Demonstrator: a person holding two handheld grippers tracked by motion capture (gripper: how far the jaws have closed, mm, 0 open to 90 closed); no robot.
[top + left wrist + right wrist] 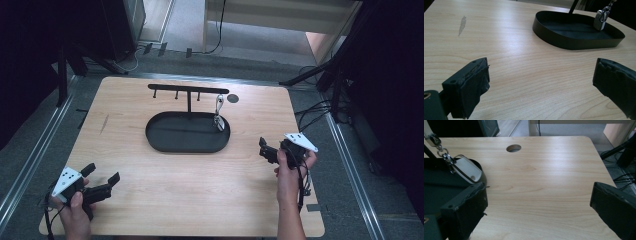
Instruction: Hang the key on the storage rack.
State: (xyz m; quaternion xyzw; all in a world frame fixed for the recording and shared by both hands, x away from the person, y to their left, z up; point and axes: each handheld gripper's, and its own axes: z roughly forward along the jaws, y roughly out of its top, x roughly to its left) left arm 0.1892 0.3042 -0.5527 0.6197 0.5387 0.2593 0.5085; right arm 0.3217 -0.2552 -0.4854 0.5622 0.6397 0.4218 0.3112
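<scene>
From the high view we see the keychain point(219, 111) hanging from the right end of the black stand's crossbar point(188, 89), its lower end resting in the oval tray point(165, 142) at the right side. Its long axis runs nearly vertical, from hook to tray floor. Our right gripper point(265, 150) sits just off the tray's right end, jaws spread and empty, pointing left toward the keychain; our left gripper point(102, 182) lies well apart at the near left corner of the table point(200, 200), also spread and holding nothing. So the right hand is clearly the nearer one.

In the left gripper view, the jaws stand wide with bare wood between them, and the keychain point(601, 18) hangs far ahead and to the right, over the tray's point(574, 45) far side.

In the right gripper view, the jaws gape wide, empty. The keychain point(461, 168) lies close, ahead and to the left, just above the left jaw, tilted against the tray rim point(482, 176); we judge any reach must swing leftward.
</scene>
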